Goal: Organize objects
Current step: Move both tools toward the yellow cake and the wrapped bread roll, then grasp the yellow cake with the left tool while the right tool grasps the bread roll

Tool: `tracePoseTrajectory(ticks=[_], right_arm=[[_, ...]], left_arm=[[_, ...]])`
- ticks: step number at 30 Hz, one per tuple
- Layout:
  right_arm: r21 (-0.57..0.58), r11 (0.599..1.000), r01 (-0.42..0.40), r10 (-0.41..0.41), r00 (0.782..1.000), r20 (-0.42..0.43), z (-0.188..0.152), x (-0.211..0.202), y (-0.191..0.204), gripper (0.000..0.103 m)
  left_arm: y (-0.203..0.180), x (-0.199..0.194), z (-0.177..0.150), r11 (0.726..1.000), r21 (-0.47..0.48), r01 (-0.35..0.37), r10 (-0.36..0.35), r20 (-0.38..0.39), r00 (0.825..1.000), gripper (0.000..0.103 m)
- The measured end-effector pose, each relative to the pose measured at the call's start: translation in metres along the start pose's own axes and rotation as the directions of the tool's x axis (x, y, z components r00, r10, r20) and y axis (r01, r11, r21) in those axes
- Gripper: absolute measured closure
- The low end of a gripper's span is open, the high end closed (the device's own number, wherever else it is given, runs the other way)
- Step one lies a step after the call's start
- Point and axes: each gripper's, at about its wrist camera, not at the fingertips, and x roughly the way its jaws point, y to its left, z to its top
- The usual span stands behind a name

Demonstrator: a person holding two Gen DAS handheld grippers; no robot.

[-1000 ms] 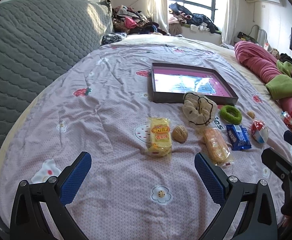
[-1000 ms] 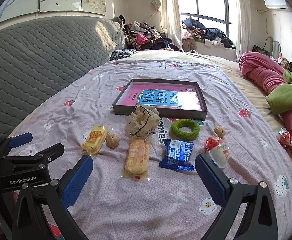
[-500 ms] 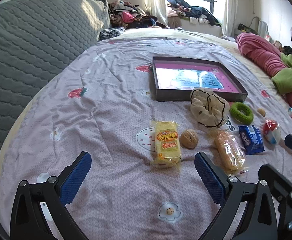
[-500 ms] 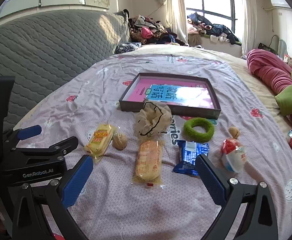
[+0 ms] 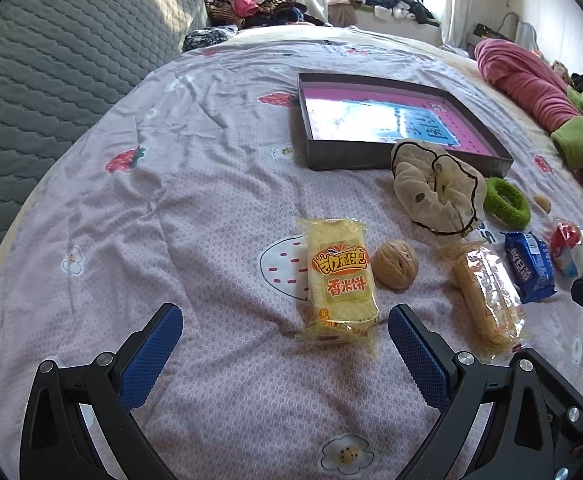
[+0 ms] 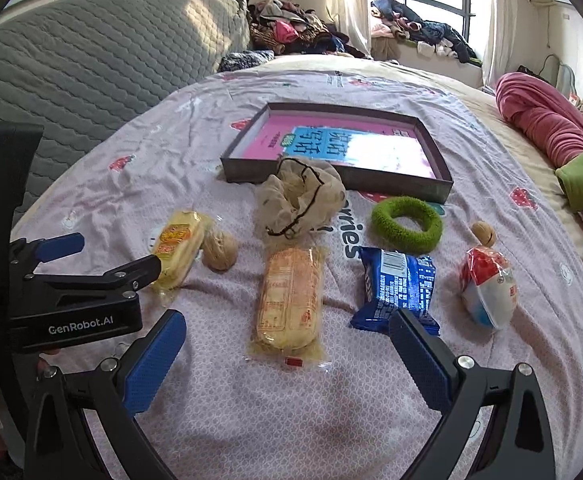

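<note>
Both tools had closed in on the snacks; the left tool [image 5: 285,332] and right tool [image 6: 287,340] hovered spread wide, empty. Glare washed out the tray [image 5: 407,156] print, and the right tool's own frame hid the blue packet's [image 6: 399,284] near corner.

Bright daylight from the window [image 6: 431,4] — glare whitens the tray [image 5: 391,120] — fisheye corners black, edges bent.

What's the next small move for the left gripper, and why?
Probably ease the left gripper forward and slightly right to straddle the yellow rice cracker pack. Its jaws are open and empty, the pack lies just ahead and nearest, and the box behind holds none of the loose items.
</note>
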Motion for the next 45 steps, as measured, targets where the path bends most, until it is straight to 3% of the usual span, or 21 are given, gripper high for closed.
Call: tracePoseTrajectory(ticks=[10,21,23,25,32,34,37,45], right_arm=[[-0.019,0.997,0.070,-0.071,0.993,-0.092,0.003,0.030,0.001,0.007],[-0.068,0.991,0.112,-0.120,0.984,-0.130,0.007,0.051,0.011,0.021],[-0.071,0.990,0.118,-0.127,0.983,-0.135,0.008,0.054,0.012,0.023],[-0.071,0.990,0.118,-0.127,0.981,-0.144,0.010,0.056,0.013,0.029],[-0.100,0.987,0.122,-0.138,0.977,-0.165,0.012,0.065,0.021,0.045],[-0.108,0.987,0.120,-0.138,0.975,-0.175,0.013,0.069,0.024,0.055],[-0.113,0.987,0.110,-0.129,0.976,-0.174,0.012,0.071,0.027,0.063],[-0.075,0.996,0.050,-0.062,0.984,-0.164,0.011,0.066,0.023,0.065]], left_arm=[[-0.007,0.023,0.004,1.000,0.029,-0.005,0.007,-0.043,0.999,0.000],[-0.009,0.037,0.009,1.000,0.029,0.011,-0.008,-0.070,0.998,0.006],[-0.010,0.039,0.009,0.999,0.033,0.013,-0.011,-0.075,0.997,0.014],[-0.011,0.042,0.009,0.999,0.034,0.030,-0.027,-0.088,0.996,0.031],[-0.016,0.045,0.010,0.997,0.042,0.062,-0.058,-0.094,0.994,0.049],[-0.017,0.045,0.010,0.996,0.043,0.072,-0.068,-0.094,0.993,0.057],[-0.017,0.044,0.010,0.995,0.041,0.092,-0.088,-0.092,0.992,0.062],[-0.015,0.041,0.010,0.990,0.020,0.142,-0.140,-0.086,0.986,0.062]])
